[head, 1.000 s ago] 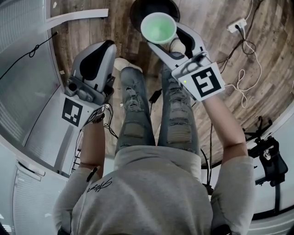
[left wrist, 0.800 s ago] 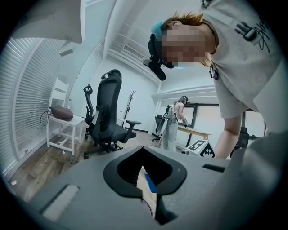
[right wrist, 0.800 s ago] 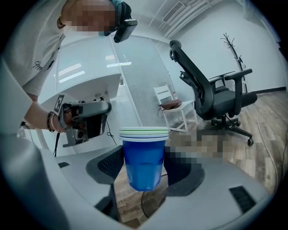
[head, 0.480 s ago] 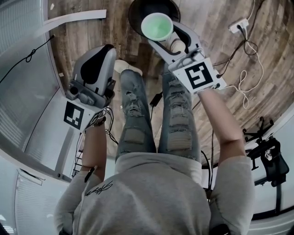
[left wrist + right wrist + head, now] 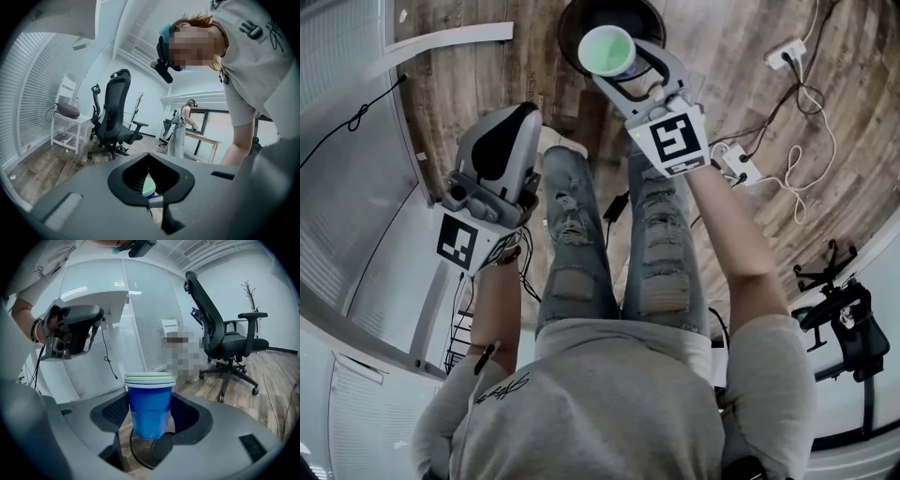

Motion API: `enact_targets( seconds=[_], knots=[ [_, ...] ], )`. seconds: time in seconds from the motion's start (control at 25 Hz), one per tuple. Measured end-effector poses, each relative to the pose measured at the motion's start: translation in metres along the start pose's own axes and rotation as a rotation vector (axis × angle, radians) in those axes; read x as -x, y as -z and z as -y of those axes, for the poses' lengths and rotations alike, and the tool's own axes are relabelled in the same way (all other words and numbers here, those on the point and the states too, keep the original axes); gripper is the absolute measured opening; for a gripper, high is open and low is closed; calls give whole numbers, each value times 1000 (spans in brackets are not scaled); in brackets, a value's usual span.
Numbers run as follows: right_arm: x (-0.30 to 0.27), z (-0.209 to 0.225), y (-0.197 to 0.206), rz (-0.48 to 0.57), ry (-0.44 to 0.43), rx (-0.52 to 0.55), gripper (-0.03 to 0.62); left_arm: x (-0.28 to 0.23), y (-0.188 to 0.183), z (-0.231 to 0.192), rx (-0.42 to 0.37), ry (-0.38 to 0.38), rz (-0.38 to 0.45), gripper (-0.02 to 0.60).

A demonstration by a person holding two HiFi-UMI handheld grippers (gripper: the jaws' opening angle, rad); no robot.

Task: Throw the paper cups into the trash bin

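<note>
A stack of blue paper cups (image 5: 606, 49) with a green inside stands upright between the jaws of my right gripper (image 5: 621, 67), which is shut on it. The stack hangs right over the round dark trash bin (image 5: 651, 19) on the wooden floor. In the right gripper view the blue cups (image 5: 150, 401) fill the jaw gap, and the bin's rim (image 5: 137, 459) shows below them. My left gripper (image 5: 523, 116) is held lower left, beside the person's leg, jaws together and empty. Through the left gripper's jaw recess a bit of the cup (image 5: 149, 186) shows.
The person's legs (image 5: 572, 234) in torn jeans stand just short of the bin. A white power strip (image 5: 786, 49) and cables (image 5: 797, 178) lie on the floor at right. A glass wall (image 5: 356, 206) runs along the left. Office chairs (image 5: 225, 341) stand further off.
My right gripper has carried the cups forward and a little left, so they now sit over the bin's opening. The left gripper has barely shifted.
</note>
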State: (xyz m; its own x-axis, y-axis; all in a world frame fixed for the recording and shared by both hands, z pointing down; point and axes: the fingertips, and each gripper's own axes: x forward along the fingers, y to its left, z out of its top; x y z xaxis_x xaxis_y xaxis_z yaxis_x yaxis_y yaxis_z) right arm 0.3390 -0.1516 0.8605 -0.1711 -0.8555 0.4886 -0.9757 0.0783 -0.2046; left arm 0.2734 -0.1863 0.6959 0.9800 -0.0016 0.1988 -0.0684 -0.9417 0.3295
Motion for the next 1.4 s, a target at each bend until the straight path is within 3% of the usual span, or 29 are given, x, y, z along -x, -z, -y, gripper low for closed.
enact_targets(
  seconds=[0.24, 0.68, 1.4],
  knots=[
    [-19, 4, 21, -13, 16, 14, 281, 2, 8, 5, 28, 2, -2, 5],
    [-55, 11, 77, -141, 32, 4, 281, 8, 17, -2, 49, -13, -14, 5],
    [-87, 23, 125, -262, 44, 8, 282, 26, 36, -11, 67, -57, -26, 5]
  ],
)
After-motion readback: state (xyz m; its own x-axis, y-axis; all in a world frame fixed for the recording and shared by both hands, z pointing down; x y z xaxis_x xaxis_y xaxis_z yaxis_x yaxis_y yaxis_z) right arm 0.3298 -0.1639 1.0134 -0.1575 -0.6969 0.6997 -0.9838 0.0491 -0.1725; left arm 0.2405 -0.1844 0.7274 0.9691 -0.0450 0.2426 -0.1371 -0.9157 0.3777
